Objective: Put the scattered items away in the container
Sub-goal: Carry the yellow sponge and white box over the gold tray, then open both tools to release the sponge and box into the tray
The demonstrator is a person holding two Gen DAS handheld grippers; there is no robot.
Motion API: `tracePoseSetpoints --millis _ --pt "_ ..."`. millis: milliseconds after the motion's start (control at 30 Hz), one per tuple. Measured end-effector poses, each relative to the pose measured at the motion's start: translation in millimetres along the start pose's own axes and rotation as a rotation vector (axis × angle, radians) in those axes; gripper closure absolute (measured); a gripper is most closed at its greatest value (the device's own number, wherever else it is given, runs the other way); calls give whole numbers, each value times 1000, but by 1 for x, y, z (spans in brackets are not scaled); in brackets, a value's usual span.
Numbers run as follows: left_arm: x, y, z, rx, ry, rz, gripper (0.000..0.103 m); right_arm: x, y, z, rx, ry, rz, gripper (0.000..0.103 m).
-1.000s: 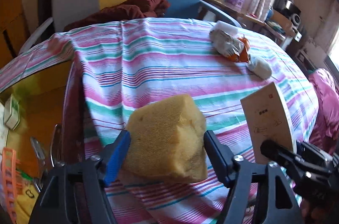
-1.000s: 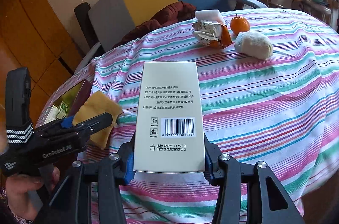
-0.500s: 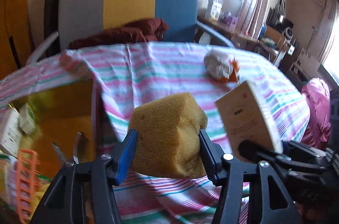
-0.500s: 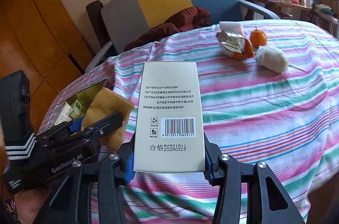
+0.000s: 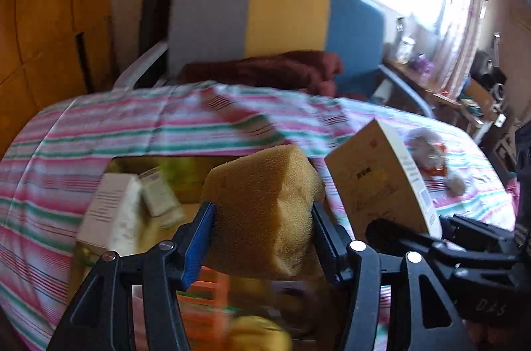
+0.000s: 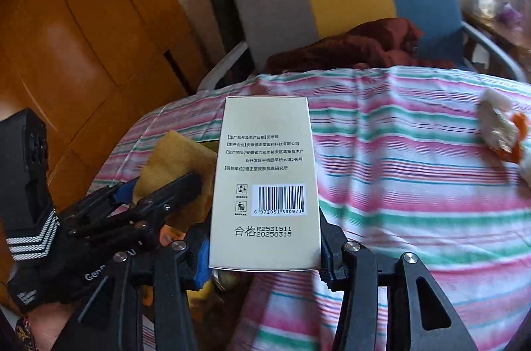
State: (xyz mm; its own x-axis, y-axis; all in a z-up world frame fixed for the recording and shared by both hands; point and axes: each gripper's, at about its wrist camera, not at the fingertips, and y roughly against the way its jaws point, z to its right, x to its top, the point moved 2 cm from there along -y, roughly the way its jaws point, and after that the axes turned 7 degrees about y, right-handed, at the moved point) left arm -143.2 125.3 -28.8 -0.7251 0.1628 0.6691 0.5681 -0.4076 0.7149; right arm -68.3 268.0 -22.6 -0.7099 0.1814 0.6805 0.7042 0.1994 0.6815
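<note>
My left gripper [image 5: 262, 231] is shut on a yellow sponge [image 5: 262, 208] and holds it over the open container [image 5: 132, 162], which is sunk in the striped tablecloth. White boxes [image 5: 113, 215] and an orange rack [image 5: 205, 294] lie inside it. My right gripper [image 6: 265, 254] is shut on a cream carton [image 6: 265, 185] with a barcode, held upright just right of the sponge; the carton also shows in the left wrist view [image 5: 381, 181]. The left gripper and sponge [image 6: 172, 158] show at the left of the right wrist view.
A crumpled wrapper with an orange and a white lump [image 6: 501, 132] lie on the striped tablecloth [image 6: 415, 185] at the far right. A grey, yellow and blue chair [image 5: 275, 19] with a dark red cloth stands behind the table. Wooden panels are at the left.
Both grippers have moved left with their loads. The sponge now hangs over the container opening, and the carton has come close beside it. The wrapper and orange have slid toward the right edge.
</note>
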Motion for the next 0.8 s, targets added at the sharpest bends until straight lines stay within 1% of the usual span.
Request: tracePoseSetpoints --millis 100,167,233,300,333,367,400,433,467,500,533,600,667,700,733,800 --pt "2 -14 -30 33 22 -32 45 13 -35 -13 17 -8 -56 53" --pt "2 -22 -42 51 32 -44 44 19 -54 -17 34 -23 -83 53" --pt "1 -31 -54 50 31 -68 43 24 -72 -23 28 -15 -105 53" --pt "-1 -38 -59 71 9 -76 36 28 -87 -28 20 -2 -116 52" --pt "-3 -43 -59 61 -14 -90 34 30 -96 -30 16 -1 -121 51" --pt "-4 -46 -58 59 -33 -106 32 32 -104 -30 15 -2 -129 51" --pt "-5 -46 -58 65 -40 -111 31 32 -112 -31 15 -2 -143 49" --pt "-6 -44 -57 66 -45 -107 29 32 -121 -32 21 -4 -162 43" --pt "-7 -39 -57 66 -48 -93 22 32 -124 -32 33 -9 -171 41" --pt "-7 -33 -57 66 -48 -74 20 31 -122 -31 46 -18 -166 38" --pt "-7 -24 -58 70 -42 -44 20 29 -117 -29 49 -26 -150 34" --pt "-6 -12 -61 60 -20 -2 20 25 -103 -26 32 -21 -113 34" --pt "-7 -2 -65 59 10 26 21 21 -93 -23 11 -10 -93 40" --pt "-6 0 -69 75 26 34 22 20 -90 -21 6 -7 -91 51" --pt "-7 1 -71 89 33 34 23 18 -88 -20 -2 -6 -95 57" --pt "-8 -2 -74 113 35 12 28 17 -89 -16 -18 -15 -108 61"
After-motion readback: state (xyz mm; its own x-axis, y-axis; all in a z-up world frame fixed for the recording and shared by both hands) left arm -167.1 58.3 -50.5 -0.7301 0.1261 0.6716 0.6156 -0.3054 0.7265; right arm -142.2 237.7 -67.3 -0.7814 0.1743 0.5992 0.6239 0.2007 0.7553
